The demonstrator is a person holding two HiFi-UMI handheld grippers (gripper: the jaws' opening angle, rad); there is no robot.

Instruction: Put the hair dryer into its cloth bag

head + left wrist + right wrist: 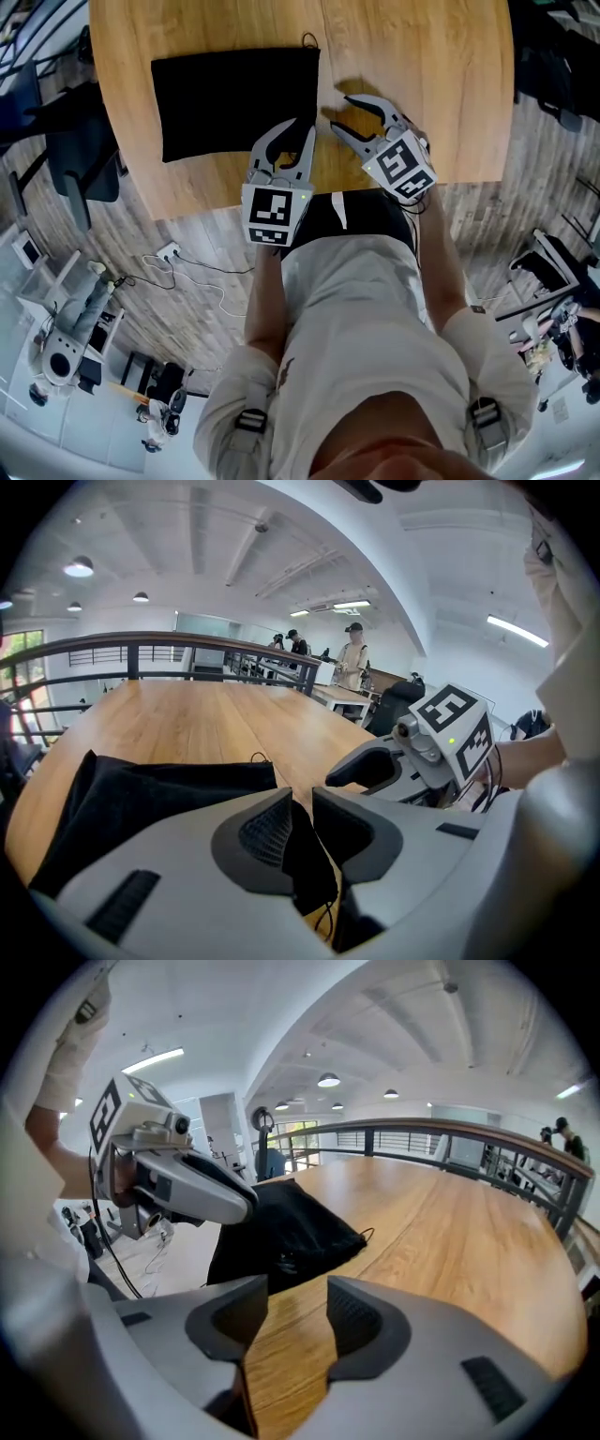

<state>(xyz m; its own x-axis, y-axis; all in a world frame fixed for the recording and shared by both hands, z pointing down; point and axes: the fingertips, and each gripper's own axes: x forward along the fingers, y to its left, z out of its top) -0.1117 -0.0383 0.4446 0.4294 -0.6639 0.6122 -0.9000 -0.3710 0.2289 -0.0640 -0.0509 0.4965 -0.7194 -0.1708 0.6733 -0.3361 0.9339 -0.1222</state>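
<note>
The black cloth bag lies flat on the round wooden table, its drawstring loop at the far right corner. My left gripper is at the bag's near right corner, and in the left gripper view its jaws stand nearly together with black cloth pinched between them. My right gripper hovers just right of the bag over bare wood. In the right gripper view its jaws are open with only tabletop between them. No hair dryer shows in any view.
The table's near edge runs just under both grippers. A dark chair stands at the left, with cables on the floor. A railing borders the far side, and people stand in the distance.
</note>
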